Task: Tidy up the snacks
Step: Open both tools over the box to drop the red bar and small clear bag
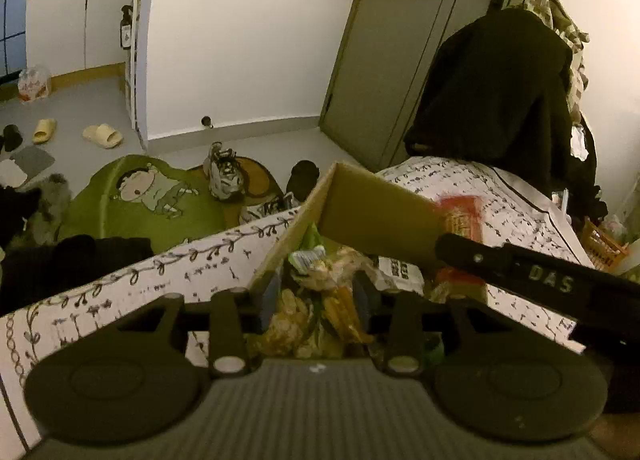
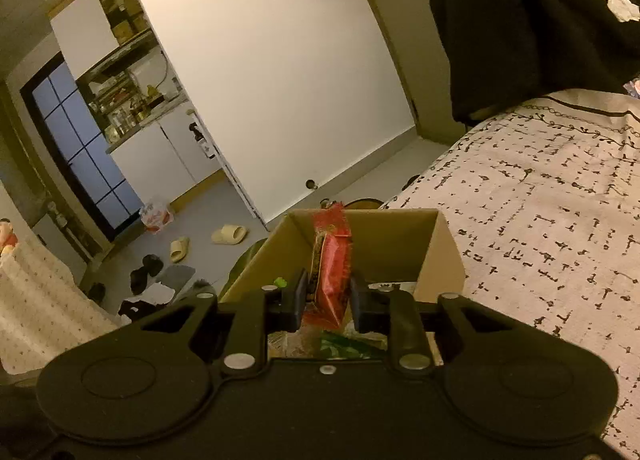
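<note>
An open cardboard box stands on a bed with a white patterned sheet. It holds several snack packets in yellow, green and white. My left gripper reaches into the box from the near side. It is open, and a yellow chip bag lies loose between its fingers. My right gripper is shut on a red snack packet, held on edge over the box. In the left wrist view the right tool's black finger comes in from the right, with the red packet blurred.
The sheet stretches right of the box. A dark coat hangs beyond the bed's far end, beside a door. On the floor left of the bed lie a green cartoon cushion, sneakers and slippers.
</note>
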{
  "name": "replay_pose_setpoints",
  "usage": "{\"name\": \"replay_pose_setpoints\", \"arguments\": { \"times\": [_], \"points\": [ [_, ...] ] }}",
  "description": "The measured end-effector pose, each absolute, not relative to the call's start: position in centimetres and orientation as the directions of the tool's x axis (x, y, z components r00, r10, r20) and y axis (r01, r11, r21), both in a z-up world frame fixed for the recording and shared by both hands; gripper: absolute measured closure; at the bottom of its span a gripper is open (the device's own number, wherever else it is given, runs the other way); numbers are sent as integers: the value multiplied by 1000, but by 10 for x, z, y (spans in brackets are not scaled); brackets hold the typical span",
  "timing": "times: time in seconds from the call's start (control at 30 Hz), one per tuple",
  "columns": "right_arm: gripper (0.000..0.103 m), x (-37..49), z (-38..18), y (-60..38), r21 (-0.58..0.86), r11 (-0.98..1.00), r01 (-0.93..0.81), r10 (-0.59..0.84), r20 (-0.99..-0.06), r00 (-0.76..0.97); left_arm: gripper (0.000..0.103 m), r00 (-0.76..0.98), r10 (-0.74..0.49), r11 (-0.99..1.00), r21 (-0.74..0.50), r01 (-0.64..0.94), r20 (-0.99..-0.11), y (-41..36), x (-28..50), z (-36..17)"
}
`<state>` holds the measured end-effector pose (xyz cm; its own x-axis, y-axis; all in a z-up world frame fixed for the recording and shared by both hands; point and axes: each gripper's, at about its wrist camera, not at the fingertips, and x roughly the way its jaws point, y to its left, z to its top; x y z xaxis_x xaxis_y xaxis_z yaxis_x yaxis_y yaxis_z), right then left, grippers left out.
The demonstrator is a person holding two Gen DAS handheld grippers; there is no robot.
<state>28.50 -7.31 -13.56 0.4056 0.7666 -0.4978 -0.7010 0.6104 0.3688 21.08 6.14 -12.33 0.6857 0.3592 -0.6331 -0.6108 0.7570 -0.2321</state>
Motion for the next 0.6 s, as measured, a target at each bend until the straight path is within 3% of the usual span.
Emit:
{"name": "replay_pose_setpoints", "arguments": {
  "times": [0.3, 0.6],
  "points": [
    [69, 284, -125, -84, 326, 639, -697, 734, -528, 427, 34, 667, 366, 738, -234, -633, -649, 54, 198, -115],
    [57, 272, -116, -96, 255, 674, -693, 684, -568, 457, 30, 657, 334, 751, -231, -619, -676, 49, 178, -104]
  ]
}}
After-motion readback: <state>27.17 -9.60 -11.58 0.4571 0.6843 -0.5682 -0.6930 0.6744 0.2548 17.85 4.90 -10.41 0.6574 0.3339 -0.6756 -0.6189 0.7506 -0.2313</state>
